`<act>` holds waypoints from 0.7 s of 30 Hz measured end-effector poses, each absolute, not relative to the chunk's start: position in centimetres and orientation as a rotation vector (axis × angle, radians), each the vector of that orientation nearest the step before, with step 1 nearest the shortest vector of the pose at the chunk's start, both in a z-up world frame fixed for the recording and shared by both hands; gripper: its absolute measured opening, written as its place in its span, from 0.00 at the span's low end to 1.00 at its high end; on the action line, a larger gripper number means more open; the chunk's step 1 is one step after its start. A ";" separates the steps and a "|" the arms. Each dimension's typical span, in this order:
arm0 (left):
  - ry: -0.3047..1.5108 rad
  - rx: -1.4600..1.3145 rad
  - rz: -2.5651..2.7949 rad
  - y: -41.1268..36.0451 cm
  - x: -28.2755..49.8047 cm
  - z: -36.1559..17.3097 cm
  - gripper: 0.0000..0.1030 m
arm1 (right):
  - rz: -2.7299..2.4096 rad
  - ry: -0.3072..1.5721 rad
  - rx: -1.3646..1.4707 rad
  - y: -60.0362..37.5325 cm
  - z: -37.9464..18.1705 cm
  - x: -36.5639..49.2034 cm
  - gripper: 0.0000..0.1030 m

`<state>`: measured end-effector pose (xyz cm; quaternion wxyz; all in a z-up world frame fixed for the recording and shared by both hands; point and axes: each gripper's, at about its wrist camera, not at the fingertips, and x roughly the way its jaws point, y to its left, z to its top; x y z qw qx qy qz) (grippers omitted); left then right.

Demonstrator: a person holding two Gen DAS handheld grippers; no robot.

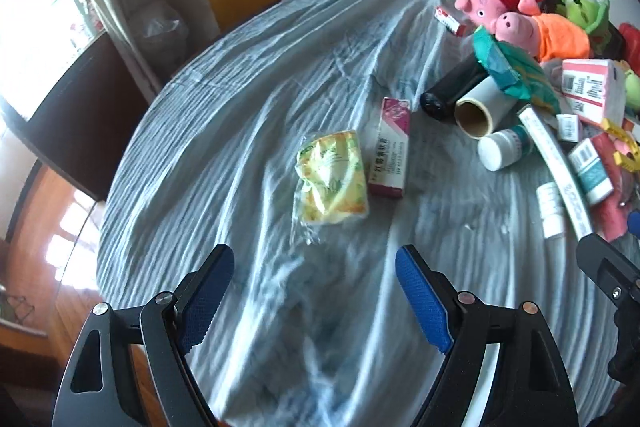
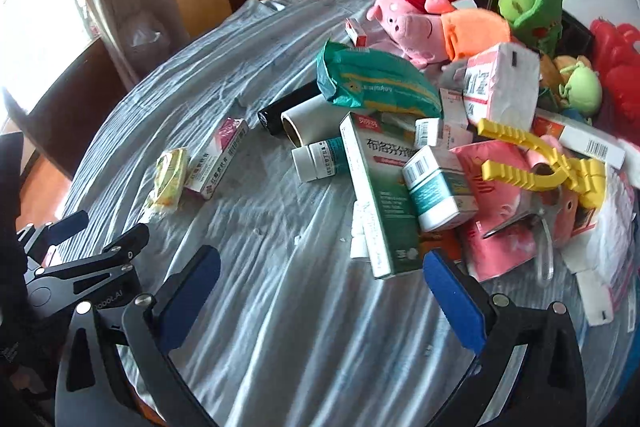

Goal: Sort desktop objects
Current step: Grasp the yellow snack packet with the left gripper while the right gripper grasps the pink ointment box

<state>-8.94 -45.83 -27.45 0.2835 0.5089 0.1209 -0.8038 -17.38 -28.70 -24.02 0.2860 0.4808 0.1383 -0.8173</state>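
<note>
While both grippers hang empty with their fingers spread wide, the sorting looks barely begun, so the step in hand is choosing and taking the next piece. The left gripper [image 1: 314,287] hovers over bare grey cloth [image 1: 240,147] on the table, pointed at two things set apart from the heap: a yellow-green packet [image 1: 332,179] and, just beside it and seemingly touching along one edge, a pink-and-white medicine box [image 1: 390,147]. The right gripper [image 2: 320,295] faces the main pile, where a long green-and-white box [image 2: 376,195] lies nearest, its end just ahead of the right finger.

For the left side, the packet is the easier pick, I judge: it lies flat and alone on its outer side. It is soft and wrapped in clear film, so the fingers should straddle its short width and close gently; a hard squeeze may crumple it, and the loose cloth could get pinched along with it.

For the right side, the long box leans on a small teal-and-white box [image 2: 436,187] and a white bottle [image 2: 316,159] lies near it, so lifting it straight up, gripped across its narrow faces, should disturb the pile least. The yellow clip tool [image 2: 540,163] and the plush pigs [image 2: 420,23] farther back are better left until the front is thinned.
</note>
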 end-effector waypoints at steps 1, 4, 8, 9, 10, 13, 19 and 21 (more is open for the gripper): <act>0.335 1.395 -2.160 -47.1 -9.6 -28.4 0.81 | -2.202 0.358 1.322 -29.8 -24.8 -17.6 1.00; 0.353 1.464 -2.216 -49.1 -11.5 -30.4 0.81 | -2.248 0.342 1.402 -31.7 -26.3 -17.7 1.00; 0.337 1.500 -2.276 -49.8 -12.8 -31.8 0.70 | -2.270 0.340 1.457 -33.4 -27.6 -17.9 1.00; 0.339 1.499 -2.282 -50.2 -12.8 -31.9 0.63 | -2.265 0.340 1.463 -33.9 -27.9 -18.0 1.00; 0.341 1.497 -2.288 -50.5 -12.7 -32.0 0.52 | -2.261 0.340 1.469 -34.4 -28.1 -18.1 1.00; 0.337 1.489 -2.288 -52.0 -12.4 -32.0 0.46 | -2.236 0.323 1.464 -36.4 -28.7 -18.4 1.00; 0.311 1.428 -2.221 -55.6 -11.4 -31.0 0.42 | -2.174 0.316 1.419 -41.8 -29.2 -18.9 1.00; 0.318 1.430 -2.219 -56.4 -11.5 -31.1 0.42 | -2.158 0.323 1.414 -43.0 -29.5 -19.3 0.97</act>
